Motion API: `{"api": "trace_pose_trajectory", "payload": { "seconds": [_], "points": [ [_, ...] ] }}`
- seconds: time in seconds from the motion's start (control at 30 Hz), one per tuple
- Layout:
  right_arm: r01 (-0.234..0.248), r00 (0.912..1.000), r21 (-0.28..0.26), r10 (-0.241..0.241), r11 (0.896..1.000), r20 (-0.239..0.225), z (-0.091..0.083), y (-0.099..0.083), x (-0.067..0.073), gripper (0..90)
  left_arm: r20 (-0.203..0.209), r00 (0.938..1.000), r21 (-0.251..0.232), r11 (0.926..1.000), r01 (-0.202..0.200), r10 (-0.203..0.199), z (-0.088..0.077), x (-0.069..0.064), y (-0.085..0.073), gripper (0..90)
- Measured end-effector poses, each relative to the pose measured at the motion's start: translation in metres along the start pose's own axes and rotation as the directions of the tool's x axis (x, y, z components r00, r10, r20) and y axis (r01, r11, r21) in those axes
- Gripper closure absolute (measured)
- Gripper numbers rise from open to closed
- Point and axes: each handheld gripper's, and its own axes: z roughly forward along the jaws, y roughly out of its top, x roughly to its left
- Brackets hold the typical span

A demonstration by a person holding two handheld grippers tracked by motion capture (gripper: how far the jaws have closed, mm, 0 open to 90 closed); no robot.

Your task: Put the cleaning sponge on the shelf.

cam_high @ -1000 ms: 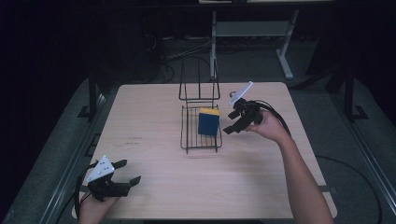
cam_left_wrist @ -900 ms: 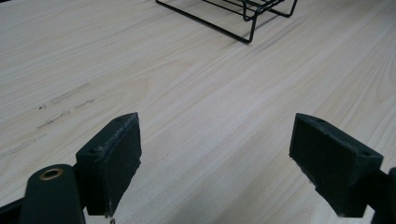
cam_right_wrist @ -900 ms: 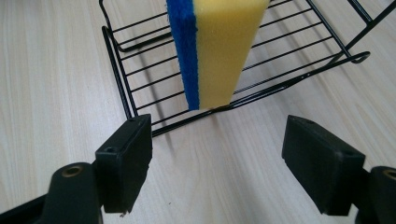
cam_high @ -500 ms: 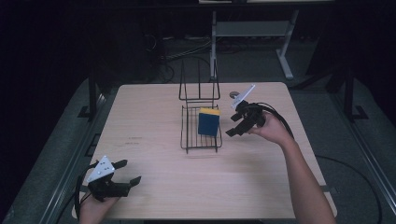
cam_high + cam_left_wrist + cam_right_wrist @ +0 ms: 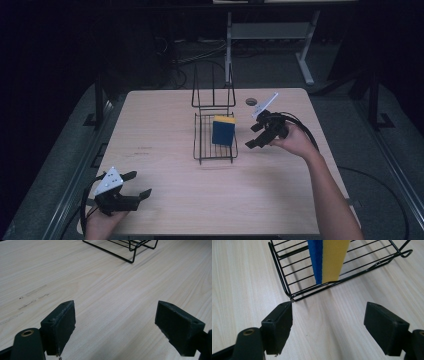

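From the high view, the sponge (image 5: 223, 130) stands on edge inside the black wire rack (image 5: 201, 145) at the middle of the table (image 5: 165, 115), blue face toward the camera, yellow strip along the top. The right gripper (image 5: 254, 136) sits just beside the rack's right side, jaws apart with nothing between them, pointing at the sponge. Way down at the near left corner, the left gripper (image 5: 139, 184) rests low over the table, jaws spread and empty, well apart from everything.

Over to the left gripper view: bare wood between its two wide pads (image 5: 61, 325), the rack's foot at the top edge.

Now the right gripper view: the sponge is dead ahead, blue and yellow layers upright against the wires, rack rim just past the left pad (image 5: 279, 325). Nothing gripped.

Reads like the sponge is placed and let go. Next, I'd say, the right gripper needs to clear the wire rim without nudging the rack
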Motion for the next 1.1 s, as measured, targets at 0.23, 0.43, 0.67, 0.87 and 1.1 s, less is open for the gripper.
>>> {"api": "trace_pose_trajectory", "payload": {
  "seconds": [0.23,0.43,0.67,0.87,1.1],
  "points": [
    [-0.015,0.9999,0.007,0.015,1.000,0.003,-0.003,-0.008,0.001,21.1,0.003,1.0000,-0.001,1.0000,0.000,0.000,0.000,0.000,0.000,16.2],
    [-0.021,0.9997,0.007,0.021,1.000,0.011,-0.006,-0.014,0.004,21.1,0.002,1.0000,0.000,1.0000,-0.001,0.001,0.000,0.000,0.000,16.2],
    [-0.032,0.9994,0.011,0.032,0.999,0.011,-0.008,-0.021,0.006,20.6,0.000,1.0000,-0.003,1.0000,0.000,0.000,0.000,-0.001,0.000,16.2],
    [-0.025,0.9996,0.015,0.025,1.000,0.014,-0.013,-0.023,0.010,20.4,0.001,1.0000,0.003,1.0000,-0.004,0.004,0.000,-0.001,0.000,16.3],
    [-0.032,0.9993,0.011,0.032,0.999,0.018,-0.015,-0.027,0.013,20.3,-0.001,1.0000,0.000,1.0000,-0.001,0.001,0.000,-0.001,0.000,16.2]
  ]
}}
